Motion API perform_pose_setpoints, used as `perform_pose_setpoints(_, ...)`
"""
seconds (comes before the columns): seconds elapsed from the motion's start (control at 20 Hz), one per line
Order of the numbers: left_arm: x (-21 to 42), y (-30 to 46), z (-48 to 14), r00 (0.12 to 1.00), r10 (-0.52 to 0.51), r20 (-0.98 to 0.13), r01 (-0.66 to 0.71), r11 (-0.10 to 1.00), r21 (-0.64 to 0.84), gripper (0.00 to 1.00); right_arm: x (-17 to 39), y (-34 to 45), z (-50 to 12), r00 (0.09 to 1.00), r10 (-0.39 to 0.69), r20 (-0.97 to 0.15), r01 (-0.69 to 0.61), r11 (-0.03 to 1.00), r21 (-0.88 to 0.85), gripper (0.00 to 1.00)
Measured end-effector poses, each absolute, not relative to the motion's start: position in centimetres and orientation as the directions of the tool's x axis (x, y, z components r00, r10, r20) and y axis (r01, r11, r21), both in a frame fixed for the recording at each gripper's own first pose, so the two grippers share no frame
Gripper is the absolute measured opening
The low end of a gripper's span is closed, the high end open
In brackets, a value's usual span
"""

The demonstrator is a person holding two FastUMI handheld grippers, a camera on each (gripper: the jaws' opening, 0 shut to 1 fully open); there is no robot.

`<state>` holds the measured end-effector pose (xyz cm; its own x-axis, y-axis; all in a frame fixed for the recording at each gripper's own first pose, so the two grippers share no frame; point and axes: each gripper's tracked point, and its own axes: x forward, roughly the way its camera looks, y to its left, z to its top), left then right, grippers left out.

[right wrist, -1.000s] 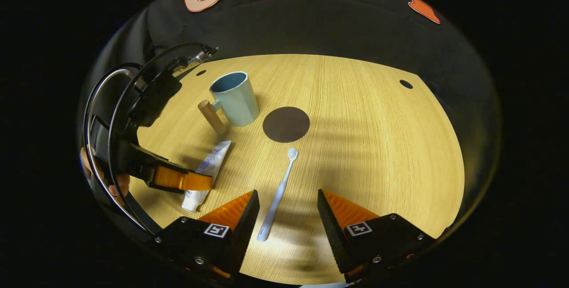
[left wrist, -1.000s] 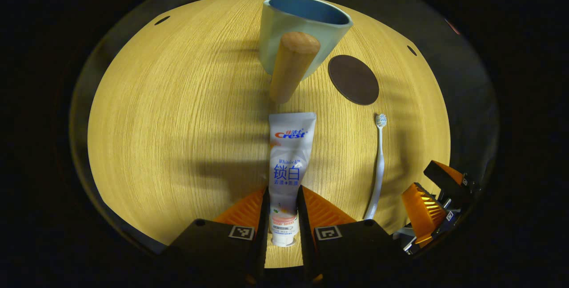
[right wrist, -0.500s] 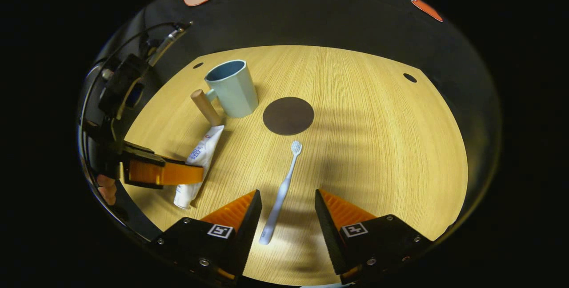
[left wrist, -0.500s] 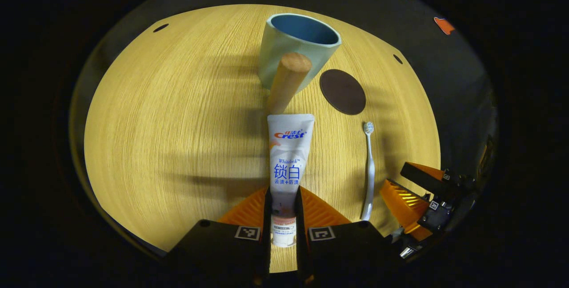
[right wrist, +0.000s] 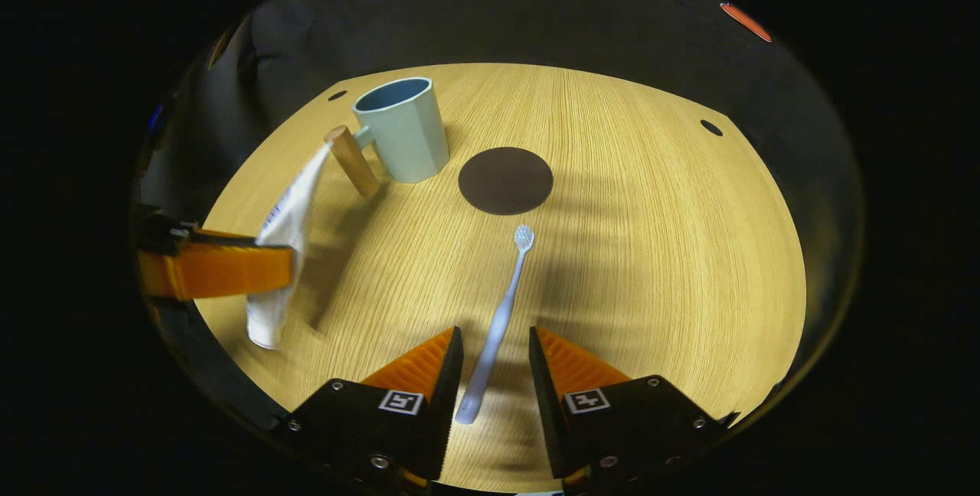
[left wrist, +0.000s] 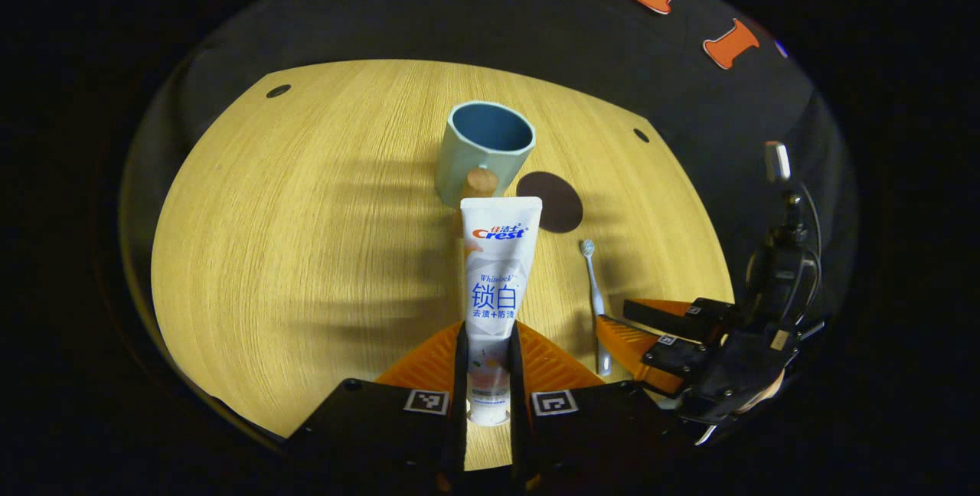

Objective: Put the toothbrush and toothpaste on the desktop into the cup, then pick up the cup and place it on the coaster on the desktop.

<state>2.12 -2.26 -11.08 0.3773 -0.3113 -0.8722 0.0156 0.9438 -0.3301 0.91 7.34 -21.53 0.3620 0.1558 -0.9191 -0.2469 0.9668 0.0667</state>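
L gripper (left wrist: 487,362) clamps paste (left wrist: 496,274) near its cap, tube off desk, cup (left wrist: 484,145) ahead. R gripper (right wrist: 494,373) open astride brush (right wrist: 498,320), lying flat. Risk: floppy tube may catch rim, tip cup.

A pale wooden desktop (right wrist: 651,251), brightly lit, stands before black cloth (right wrist: 536,21).

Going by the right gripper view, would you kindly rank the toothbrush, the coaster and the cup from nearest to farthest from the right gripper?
1. The toothbrush: its handle end lies between the fingers of the right gripper, which is not closed on it.
2. The coaster: flat on the desk, beyond the brush head.
3. The cup: farthest, standing back and left of the coaster.
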Motion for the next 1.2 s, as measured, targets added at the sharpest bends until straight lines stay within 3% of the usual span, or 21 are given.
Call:
perform_pose_setpoints(0.05,2.5,-1.6,-9.9,0.405,-0.308,-0.861,0.018,0.944,-0.330,0.24,1.1,7.4,-21.8,0.361,0.146,-0.921,-0.241,0.969,0.059,0.48)
perform_pose_setpoints(0.55,8.0,2.4,2.1,0.675,-0.303,-0.673,0.100,0.941,-0.324,0.24,1.6,7.7,-22.9,0.308,0.115,-0.944,-0.227,0.973,0.044,0.12)
perform_pose_setpoints(0.7,9.6,2.3,3.4,0.744,-0.307,-0.593,0.132,0.938,-0.320,0.25,1.7,7.7,-23.0,0.320,0.127,-0.939,-0.222,0.974,0.056,0.07)
perform_pose_setpoints(0.95,14.7,2.9,4.4,0.856,-0.294,-0.426,0.179,0.941,-0.289,0.25,2.7,7.7,-22.7,0.439,0.146,-0.886,-0.211,0.976,0.056,0.05)
perform_pose_setpoints(1.2,18.3,7.0,4.3,0.911,-0.284,-0.299,0.213,0.945,-0.248,0.25,4.4,8.5,-20.9,0.543,0.220,-0.811,-0.199,0.971,0.130,0.04)
